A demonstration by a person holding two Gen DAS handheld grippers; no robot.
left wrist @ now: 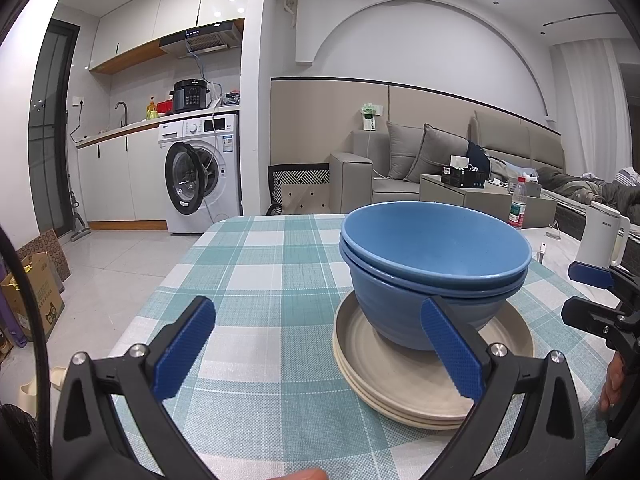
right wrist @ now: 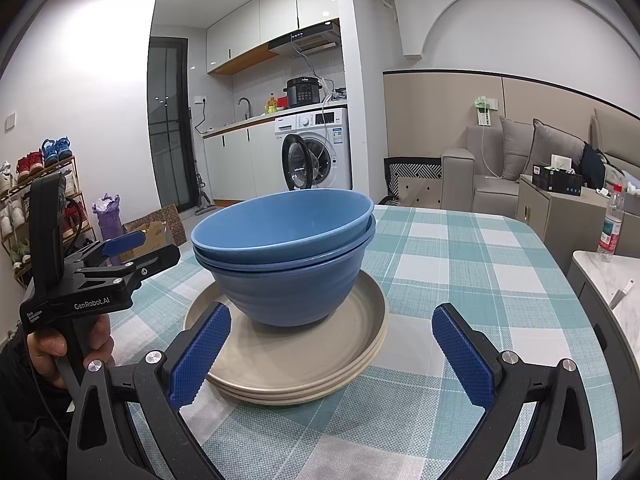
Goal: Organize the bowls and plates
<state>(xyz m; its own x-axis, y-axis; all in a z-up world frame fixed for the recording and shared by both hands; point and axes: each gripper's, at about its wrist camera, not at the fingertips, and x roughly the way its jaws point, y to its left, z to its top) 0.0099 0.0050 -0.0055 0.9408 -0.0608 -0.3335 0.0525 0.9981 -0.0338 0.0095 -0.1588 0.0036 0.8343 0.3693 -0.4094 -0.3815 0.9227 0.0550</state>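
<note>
**Bowls nested on a stack of plates, both grippers spread and empty**

Bowls [left wrist: 434, 272], two of them in matte blue, sit one inside the other on a stack of beige plates [left wrist: 424, 380] in the left wrist view, right of the middle of a table under a woven teal-and-white checked tablecloth [left wrist: 256, 280]. The upper bowl is empty, with a smooth speckled inside; the lower one has faint ridges round its wall. The plates are round with raised rims. The left gripper [left wrist: 320, 344] has its jaws wide apart, nothing between them; its right blue textured pad [left wrist: 452, 352] crosses in front of the lower bowl and the plate rims, though contact cannot be judged. The right gripper [left wrist: 588, 292] shows at the right edge. Behind the table stand a washing machine [left wrist: 202, 172] with its door open, a grey sofa [left wrist: 400, 164], a water bottle [left wrist: 519, 204] and a white kettle [left wrist: 602, 240].

From the right wrist view the same bowls [right wrist: 286, 256] stand on the plates [right wrist: 296, 364], left of the middle. The right gripper [right wrist: 330, 352] is spread wide and holds nothing; its left pad [right wrist: 200, 356] overlaps the near plate rims. The left gripper [right wrist: 136, 248] shows side-on at the left, its fingers slightly apart, held by a hand [right wrist: 68, 344]. A shoe rack [right wrist: 36, 184] stands against the far wall.
</note>
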